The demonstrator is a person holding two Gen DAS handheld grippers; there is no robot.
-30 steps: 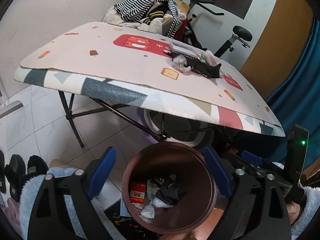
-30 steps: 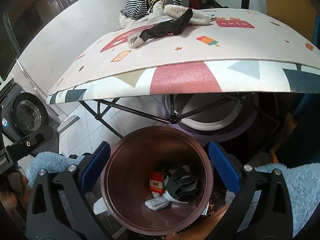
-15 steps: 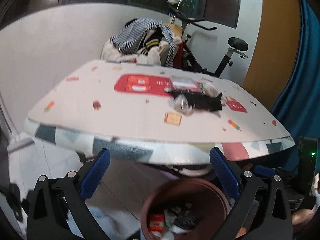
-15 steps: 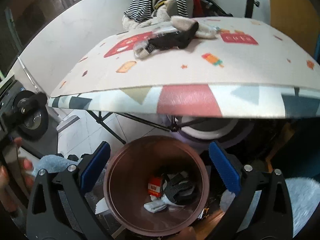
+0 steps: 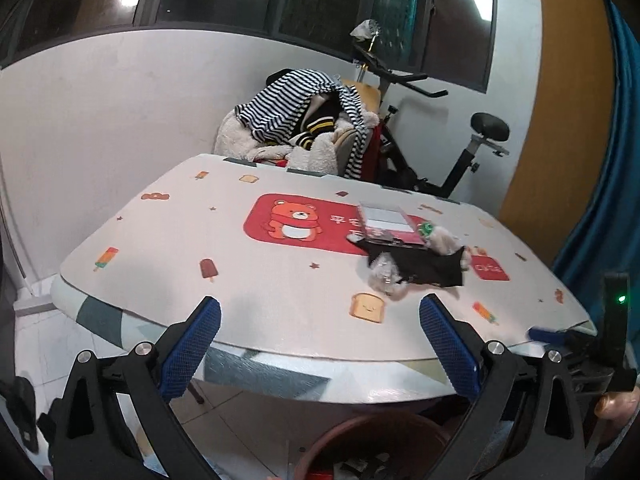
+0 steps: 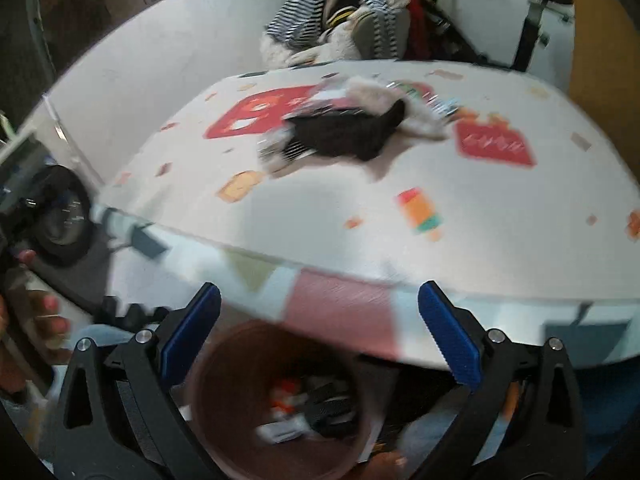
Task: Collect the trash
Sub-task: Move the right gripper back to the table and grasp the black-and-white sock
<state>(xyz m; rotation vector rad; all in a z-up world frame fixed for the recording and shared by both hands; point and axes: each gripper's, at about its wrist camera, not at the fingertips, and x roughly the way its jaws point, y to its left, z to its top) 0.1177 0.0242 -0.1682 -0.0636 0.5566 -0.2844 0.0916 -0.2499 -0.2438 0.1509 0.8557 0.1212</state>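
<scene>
left hand-held gripper (image 5: 319, 322): jaws spread wide, nothing between the blue pads, hanging over the near edge of the desk

desk (image 5: 248, 264): covered with a cartoon mat, red bear patch in the middle, popsicle and toast prints scattered round

trash pile (image 5: 412, 258): sits right of centre on the desk, toward the far side. It's a black rag-like piece (image 5: 424, 266) with a crumpled clear wrapper (image 5: 382, 274) touching its left end, and a flat pink-edged packet (image 5: 382, 220) just behind

bin (image 6: 280, 400): brownish-red round one on the floor, under the near edge of the desk. Already has some stuff in it, a red-and-white pack plus dark and white bits, pretty blurry so can't say more

right hand-held gripper (image 6: 319, 322): also wide open and empty, hovering above the bin and just short of the desk edge

background: pile of striped clothes (image 5: 304, 116) beyond the far side of the desk, exercise bike (image 5: 448, 152) to the right of it
</scene>
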